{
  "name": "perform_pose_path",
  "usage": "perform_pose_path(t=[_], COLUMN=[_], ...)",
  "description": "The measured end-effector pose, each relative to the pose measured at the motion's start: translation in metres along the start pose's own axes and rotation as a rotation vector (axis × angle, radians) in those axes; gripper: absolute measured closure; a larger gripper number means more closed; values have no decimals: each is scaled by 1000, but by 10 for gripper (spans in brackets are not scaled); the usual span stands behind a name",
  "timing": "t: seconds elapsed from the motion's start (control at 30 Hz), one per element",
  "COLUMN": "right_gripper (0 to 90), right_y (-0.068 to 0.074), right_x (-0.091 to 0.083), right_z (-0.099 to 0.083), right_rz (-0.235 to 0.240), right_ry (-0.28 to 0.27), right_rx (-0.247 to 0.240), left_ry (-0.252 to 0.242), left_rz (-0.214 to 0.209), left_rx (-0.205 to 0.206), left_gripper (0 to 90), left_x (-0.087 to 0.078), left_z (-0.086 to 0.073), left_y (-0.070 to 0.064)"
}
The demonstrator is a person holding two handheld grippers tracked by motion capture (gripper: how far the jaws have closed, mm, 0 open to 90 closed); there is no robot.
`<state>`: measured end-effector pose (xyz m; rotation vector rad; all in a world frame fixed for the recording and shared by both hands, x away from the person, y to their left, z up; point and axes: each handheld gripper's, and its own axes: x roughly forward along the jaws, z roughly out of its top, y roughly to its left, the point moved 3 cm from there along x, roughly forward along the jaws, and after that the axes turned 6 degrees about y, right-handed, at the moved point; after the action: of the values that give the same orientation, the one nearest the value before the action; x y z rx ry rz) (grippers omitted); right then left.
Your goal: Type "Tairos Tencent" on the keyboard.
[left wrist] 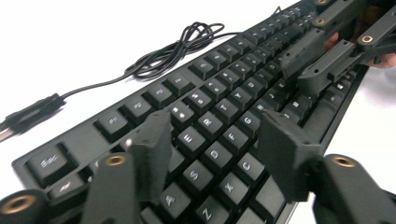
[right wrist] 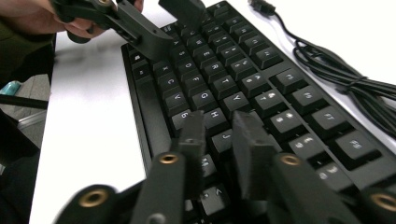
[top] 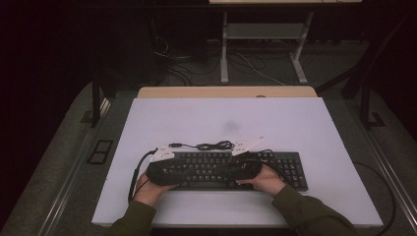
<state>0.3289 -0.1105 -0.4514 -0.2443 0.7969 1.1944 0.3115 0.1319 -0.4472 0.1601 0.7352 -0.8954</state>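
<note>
Black keyboard (top: 231, 169): lower centre of frame, on white table (top: 295, 123); coiled cable (top: 211, 145) above. Left gripper (left wrist: 215, 149): jaws apart over letter keys. Right gripper (right wrist: 219, 140): jaws narrowly parted, empty. Step: key-pressing; next likely needs a precise downward tip.

The right gripper (right wrist: 219, 140) hovers, fingers narrowly parted, over the black keyboard (right wrist: 233, 79) beside its coiled cable (right wrist: 336, 70).

Looking dim and vignetted in the high view, with the floor and corners sinking into near black while the white table (top: 275, 123) is catching soft overhead light. Blowing out to flat white around the keyboard (left wrist: 224, 93) in both gripper views. Blurring on the nearest jaws, with glare glinting off the keycaps and faint shadows pooling beneath the cable (right wrist: 336, 70).
</note>
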Motion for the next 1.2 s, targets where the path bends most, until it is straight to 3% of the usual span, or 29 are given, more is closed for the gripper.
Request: perform_pose_path(t=[0.3, 0.43, 0.67, 0.83, 1.2], right_gripper=[400, 324, 253, 210, 190], right_y=[-5, -8, -11, -12, -12], right_x=[-15, -21, -30, -32, -35], right_z=[-11, -16, -24, -27, -28], right_rz=[-55, -88, -135, -163, -167], right_ry=[-37, -53, -63, -60, -79], right_rx=[57, 83, 109, 110, 120], left_ry=[15, 37, 70, 87, 98], left_rz=[-32, -48, -61, -60, -62], left_rx=[40, 56, 91, 94, 85], left_gripper=[759, 860, 891, 891, 891], left_x=[14, 21, 33, 39, 41], left_z=[12, 17, 22, 24, 23], left_y=[-2, -2, -4, -4, -2])
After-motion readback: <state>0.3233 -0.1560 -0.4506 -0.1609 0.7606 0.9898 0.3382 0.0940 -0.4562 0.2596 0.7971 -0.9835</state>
